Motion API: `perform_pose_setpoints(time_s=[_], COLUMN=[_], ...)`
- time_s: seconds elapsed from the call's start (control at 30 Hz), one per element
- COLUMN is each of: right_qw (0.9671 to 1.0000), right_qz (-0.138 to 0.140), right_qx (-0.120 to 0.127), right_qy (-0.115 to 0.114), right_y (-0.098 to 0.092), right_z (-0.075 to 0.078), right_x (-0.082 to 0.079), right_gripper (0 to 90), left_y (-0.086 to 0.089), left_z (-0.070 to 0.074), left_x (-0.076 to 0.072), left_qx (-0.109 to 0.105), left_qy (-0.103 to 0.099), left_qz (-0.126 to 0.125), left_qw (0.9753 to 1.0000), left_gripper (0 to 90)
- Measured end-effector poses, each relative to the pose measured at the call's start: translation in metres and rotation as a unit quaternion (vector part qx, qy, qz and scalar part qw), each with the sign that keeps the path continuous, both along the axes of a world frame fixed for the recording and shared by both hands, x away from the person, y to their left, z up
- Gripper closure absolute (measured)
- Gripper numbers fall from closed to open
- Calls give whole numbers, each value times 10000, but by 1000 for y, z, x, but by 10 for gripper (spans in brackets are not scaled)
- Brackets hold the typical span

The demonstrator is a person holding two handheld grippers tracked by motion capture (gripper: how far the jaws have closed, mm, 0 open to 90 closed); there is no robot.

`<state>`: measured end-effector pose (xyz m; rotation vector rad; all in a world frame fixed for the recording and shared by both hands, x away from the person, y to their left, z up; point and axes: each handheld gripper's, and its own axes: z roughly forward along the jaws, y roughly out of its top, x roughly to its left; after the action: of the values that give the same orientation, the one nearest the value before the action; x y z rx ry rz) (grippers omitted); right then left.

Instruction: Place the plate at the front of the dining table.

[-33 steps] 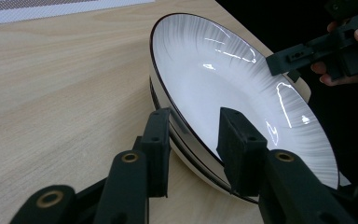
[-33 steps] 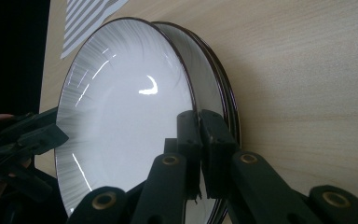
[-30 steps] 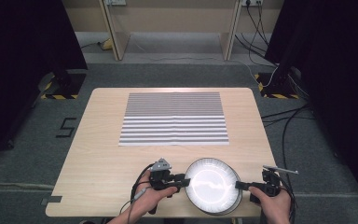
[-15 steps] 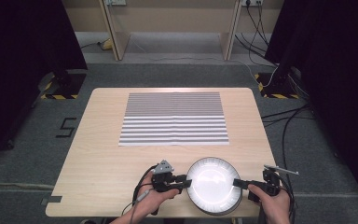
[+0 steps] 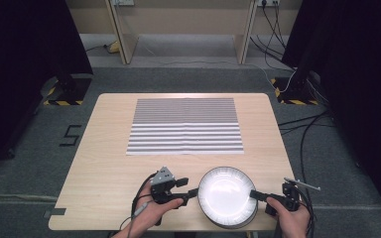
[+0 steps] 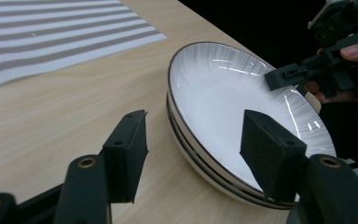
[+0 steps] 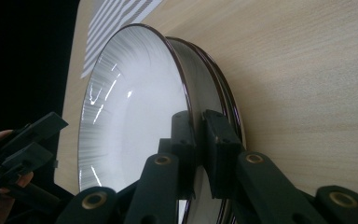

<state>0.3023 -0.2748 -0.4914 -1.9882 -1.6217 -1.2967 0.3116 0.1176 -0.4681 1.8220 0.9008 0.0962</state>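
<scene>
Working from the plates outward, I take the stack of white plates [image 5: 227, 195] at the near edge of the wooden table [image 5: 104, 163] as my landmark; on its left side my left gripper [image 5: 191, 191] lies low over the table, jaws spread wide apart, holding nothing; in the left gripper view the near rim of the stack [image 6: 242, 121] sits between those two jaws, one pad out over bare wood, the other over the white inner face, and I cannot tell whether either pad touches the rim; the stack itself looks like at least two plates nested, dark-rimmed; on the stack's right side my right gripper [image 5: 256, 194] has its jaws pinched on the rim of the top plate [image 7: 135, 116], one pad on the inner face and one behind the rim, with the lower plates lying behind it; beyond the stack, farther up the table, lies the striped mat [image 5: 185, 125], well apart from the plates.
</scene>
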Motion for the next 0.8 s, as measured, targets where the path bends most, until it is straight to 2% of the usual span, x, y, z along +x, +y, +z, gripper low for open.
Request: perform_pose_setpoints(time_s=[0.07,0.1,0.2,0.4,0.6,0.8], right_qw=[9997,9996,9993,9991,9968,9965], right_qz=[-32,-49,-127,-158,-259,-260], right_qx=[242,275,338,391,734,755], right_qy=[12,-12,-87,-86,-166,-263], right_y=[-3,-4,-7,-11,-13,-16], right_z=[-3,-3,-2,2,4,13], right_x=[0,-1,-3,-4,-6,-4], right_gripper=[814,813,800,793,794,792], left_y=[11,14,28,41,54,64], left_z=[4,5,11,16,15,11], left_x=[-1,-1,-3,-5,-4,-3], left_qx=[-1,-9,-21,-10,13,43], left_qy=[-27,-32,-70,-141,-138,-97], left_qz=[50,52,133,193,298,406], left_qw=[10000,10000,9999,9997,9995,9991], left_gripper=[392,392,392,392,392,391])
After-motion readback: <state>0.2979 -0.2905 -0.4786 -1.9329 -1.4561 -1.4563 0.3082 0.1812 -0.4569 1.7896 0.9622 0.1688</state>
